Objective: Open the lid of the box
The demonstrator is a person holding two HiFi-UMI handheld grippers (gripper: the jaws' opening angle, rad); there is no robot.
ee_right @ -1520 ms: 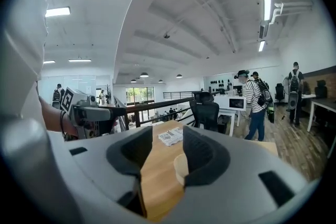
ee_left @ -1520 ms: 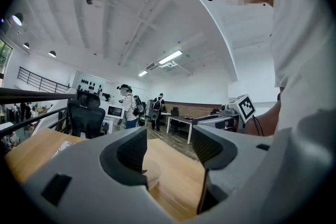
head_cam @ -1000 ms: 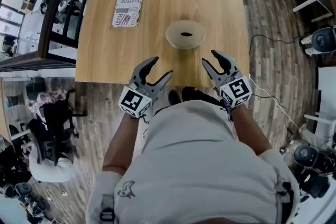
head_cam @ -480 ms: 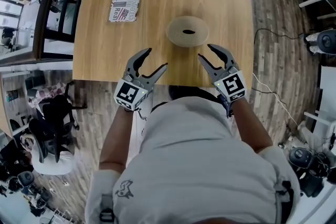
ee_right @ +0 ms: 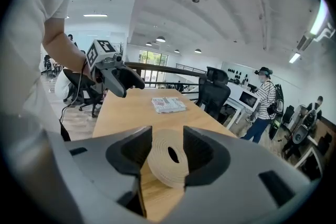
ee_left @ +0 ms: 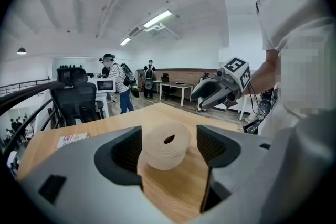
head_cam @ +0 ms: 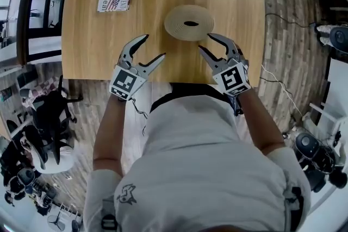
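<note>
Closed round beige box (head_cam: 189, 23) sitting mid-table (head_cam: 87, 35), left tool (head_cam: 154, 46) hovering near its left side, jaws just opening wider, gripping nothing, right tool (head_cam: 204, 41) hovering just beside its right edge, spread apart, empty.

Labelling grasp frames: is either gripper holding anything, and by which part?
Nothing is held. The left gripper, its jaws just opening, and the right gripper are both open and empty, short of the round box.

A pale grey short-sleeved shirt (head_cam: 201, 160) is worn, with a small dark logo (head_cam: 126, 193) at seven o'clock. The left gripper (head_cam: 153, 46) and right gripper (head_cam: 205, 42) are grey, each fitted with a black-and-white marker cube (head_cam: 124, 83).
</note>
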